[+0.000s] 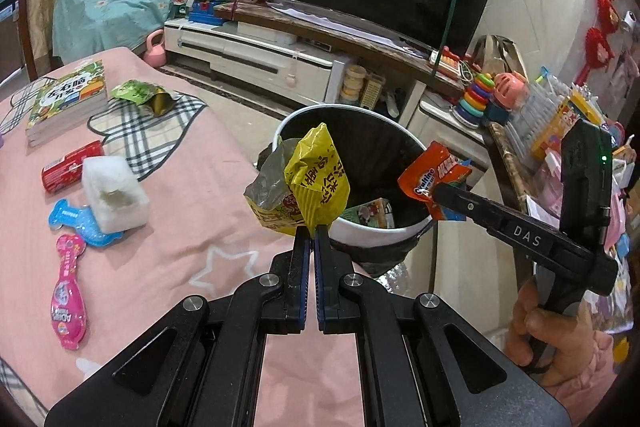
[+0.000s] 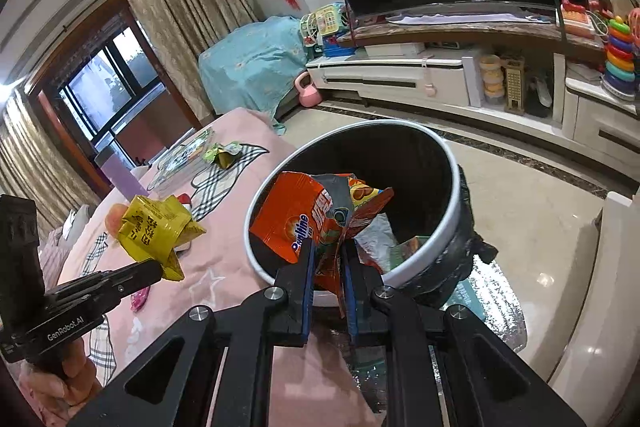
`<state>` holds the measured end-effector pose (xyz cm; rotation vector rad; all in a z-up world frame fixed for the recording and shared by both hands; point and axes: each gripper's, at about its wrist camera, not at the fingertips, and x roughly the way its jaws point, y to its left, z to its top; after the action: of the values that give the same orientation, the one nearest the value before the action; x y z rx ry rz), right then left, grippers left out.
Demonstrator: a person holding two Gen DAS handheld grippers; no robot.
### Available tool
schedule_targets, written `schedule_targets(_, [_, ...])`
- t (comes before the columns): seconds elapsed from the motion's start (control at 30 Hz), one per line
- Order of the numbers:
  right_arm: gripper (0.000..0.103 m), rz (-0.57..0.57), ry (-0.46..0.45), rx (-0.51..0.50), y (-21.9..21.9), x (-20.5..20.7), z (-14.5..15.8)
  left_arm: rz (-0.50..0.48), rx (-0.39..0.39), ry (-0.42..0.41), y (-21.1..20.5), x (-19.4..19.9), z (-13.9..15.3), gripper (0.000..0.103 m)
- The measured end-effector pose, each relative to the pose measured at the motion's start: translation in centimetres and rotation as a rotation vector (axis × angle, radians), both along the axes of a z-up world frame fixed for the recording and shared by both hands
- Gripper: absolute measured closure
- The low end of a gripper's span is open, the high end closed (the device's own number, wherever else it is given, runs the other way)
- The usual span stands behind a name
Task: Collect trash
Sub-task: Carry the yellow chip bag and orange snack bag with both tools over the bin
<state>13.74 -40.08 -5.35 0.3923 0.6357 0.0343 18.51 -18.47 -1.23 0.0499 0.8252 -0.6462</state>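
My left gripper [image 1: 312, 229] is shut on a yellow snack wrapper [image 1: 316, 183] and holds it at the near rim of the white trash bin [image 1: 376, 233], which has a black liner. My right gripper [image 2: 327, 247] is shut on an orange Ovaltine wrapper [image 2: 296, 215] over the bin [image 2: 454, 187]; it also shows in the left wrist view [image 1: 434, 191]. The left gripper with its yellow wrapper [image 2: 154, 231] shows at the left of the right wrist view. Some trash lies in the bin's bottom [image 1: 370, 211].
On the pink-covered table [image 1: 168, 247] lie a green wrapper [image 1: 140, 95], a red tube [image 1: 66, 167], a white foam block [image 1: 116, 193], a blue packet [image 1: 70, 221], a pink packet [image 1: 68, 291] and books [image 1: 68, 101]. A TV stand [image 1: 280, 55] is behind.
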Motion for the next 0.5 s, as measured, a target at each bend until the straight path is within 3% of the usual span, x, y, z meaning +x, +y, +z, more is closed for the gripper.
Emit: schedule_targets(0.5, [0.090,-0.016,0.008,0.002,-1.6,0.4,-0.2,-0.028,0.043,0.005,-2.9,0.8,-0.5,0.101])
